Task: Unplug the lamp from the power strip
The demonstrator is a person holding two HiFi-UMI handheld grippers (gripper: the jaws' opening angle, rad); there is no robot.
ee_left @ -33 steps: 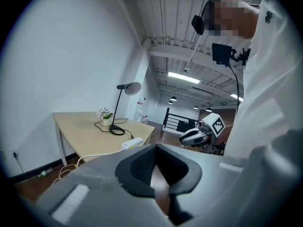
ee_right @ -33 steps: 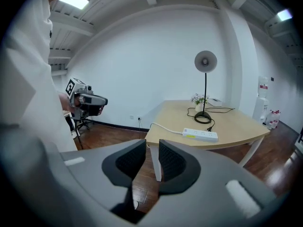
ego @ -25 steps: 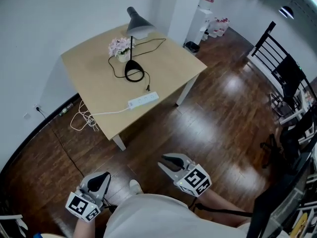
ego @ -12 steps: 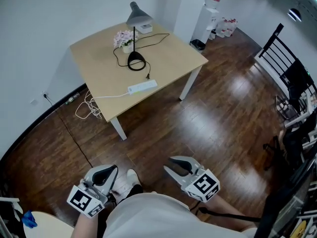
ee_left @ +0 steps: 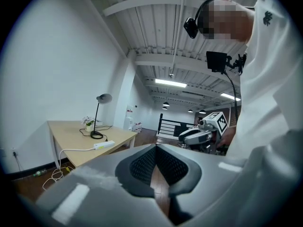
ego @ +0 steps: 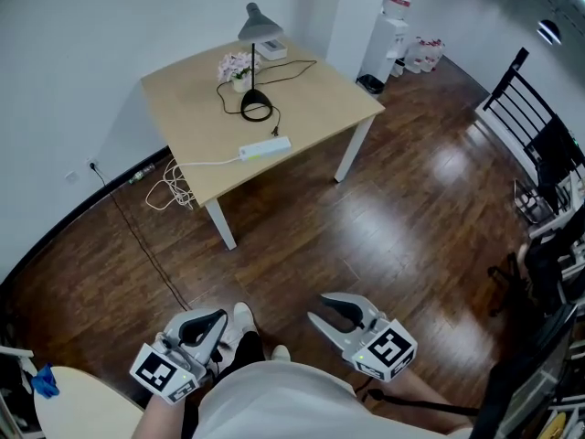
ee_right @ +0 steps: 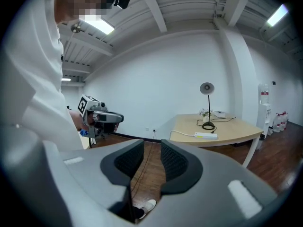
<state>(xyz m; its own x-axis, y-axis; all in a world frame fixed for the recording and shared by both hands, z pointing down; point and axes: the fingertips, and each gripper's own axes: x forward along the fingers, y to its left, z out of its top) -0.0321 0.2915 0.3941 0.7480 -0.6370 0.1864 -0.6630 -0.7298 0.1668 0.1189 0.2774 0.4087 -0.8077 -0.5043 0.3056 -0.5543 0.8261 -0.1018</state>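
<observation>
The grey desk lamp (ego: 253, 27) stands on its black base at the back of the wooden table (ego: 302, 108). Its black cord runs forward and ends beside the white power strip (ego: 265, 148); too small to tell if the plug is in. Both grippers hang low over the floor, far from the table. My left gripper (ego: 212, 318) has its fingertips together, nothing held. My right gripper (ego: 331, 307) is open and empty. The left gripper (ee_left: 156, 148) view shows the strip (ee_left: 104, 145). The right gripper (ee_right: 152, 143) view shows the lamp (ee_right: 207, 107) and strip (ee_right: 206, 135).
A pot of pink flowers (ego: 236, 69) and a white box (ego: 270, 50) sit by the lamp. The strip's white cable (ego: 164, 195) coils on the floor left of the table. A water dispenser (ego: 388, 33) stands behind, black furniture (ego: 539, 140) at right, a pale round table (ego: 69, 410) lower left.
The view has backed away from the table, which now looks smaller and farther off. Both grippers stay low by the person's body, jaws unchanged.
</observation>
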